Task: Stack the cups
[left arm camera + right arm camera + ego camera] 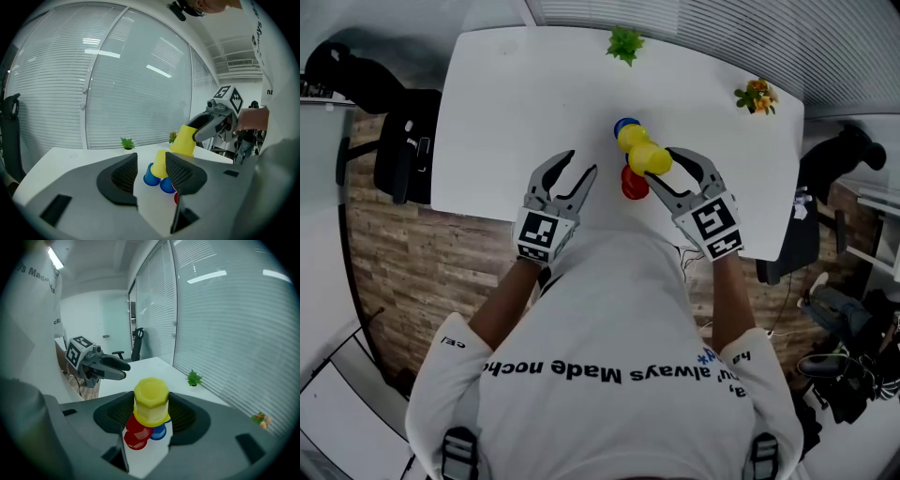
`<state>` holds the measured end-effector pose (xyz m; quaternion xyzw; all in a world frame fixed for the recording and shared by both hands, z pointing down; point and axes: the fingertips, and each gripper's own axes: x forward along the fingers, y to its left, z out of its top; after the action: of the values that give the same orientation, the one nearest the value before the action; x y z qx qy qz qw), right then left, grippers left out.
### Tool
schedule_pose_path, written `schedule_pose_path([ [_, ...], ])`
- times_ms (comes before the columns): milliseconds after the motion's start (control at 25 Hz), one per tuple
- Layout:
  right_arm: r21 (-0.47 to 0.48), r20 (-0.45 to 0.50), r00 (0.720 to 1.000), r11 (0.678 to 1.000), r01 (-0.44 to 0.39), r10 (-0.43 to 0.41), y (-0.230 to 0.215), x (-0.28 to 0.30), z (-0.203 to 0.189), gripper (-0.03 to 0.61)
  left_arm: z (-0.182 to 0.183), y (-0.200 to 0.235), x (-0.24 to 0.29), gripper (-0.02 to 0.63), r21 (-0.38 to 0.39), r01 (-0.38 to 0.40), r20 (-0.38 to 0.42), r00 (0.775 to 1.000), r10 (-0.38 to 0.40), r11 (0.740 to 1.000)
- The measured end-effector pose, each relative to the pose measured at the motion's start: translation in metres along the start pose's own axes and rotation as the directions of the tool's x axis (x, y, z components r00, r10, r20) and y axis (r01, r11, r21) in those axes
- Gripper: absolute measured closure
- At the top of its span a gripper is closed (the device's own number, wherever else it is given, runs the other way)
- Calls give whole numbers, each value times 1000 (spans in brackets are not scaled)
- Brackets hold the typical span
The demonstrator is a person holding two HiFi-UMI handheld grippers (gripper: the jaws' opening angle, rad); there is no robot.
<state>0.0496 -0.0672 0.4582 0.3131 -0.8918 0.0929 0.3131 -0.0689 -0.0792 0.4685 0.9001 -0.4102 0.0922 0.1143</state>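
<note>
Above the cups (pixel 159 166) at twelve o'clock, right claw (pixel 658 167) clamps a yellow cup (pixel 151 401); left claw (pixel 581 161) gapes empty; stacking looks unfinished.

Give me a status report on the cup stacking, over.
Right tongs shut on a yellow cup, off the table. Left tongs open, empty. Other cups bunched close by: yellow, blue, red. Path looks clear.

bright even indoor light, we see only faint shadows on the desk (pixel 516 112). ceiling strips glare on the glass wall (pixel 140 93). strong fisheye bend, dark corners; right tool (pixel 150 409) body slightly soft up close.
</note>
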Motion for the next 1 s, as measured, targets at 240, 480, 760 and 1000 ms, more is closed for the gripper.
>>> schedule_pose_path([
  [240, -22, -34, 999, 1000, -18, 18, 6, 16, -2, 337, -4, 1, -1, 405, -8, -1, -14, 1000, 1, 1000],
  [480, -31, -53, 998, 999, -21, 19, 5, 22, -6, 337, -3, 2, -1, 405, -8, -5, -12, 1000, 5, 1000],
  [760, -36, -58, 998, 999, -22, 20, 4, 24, -7, 331, 0, 3, 1, 405, -10, -7, -2, 1000, 7, 1000],
  [1000, -29, -39, 999, 999, -20, 19, 4, 20, -4, 311, 0, 3, -1, 405, -10, -6, 2, 1000, 6, 1000],
])
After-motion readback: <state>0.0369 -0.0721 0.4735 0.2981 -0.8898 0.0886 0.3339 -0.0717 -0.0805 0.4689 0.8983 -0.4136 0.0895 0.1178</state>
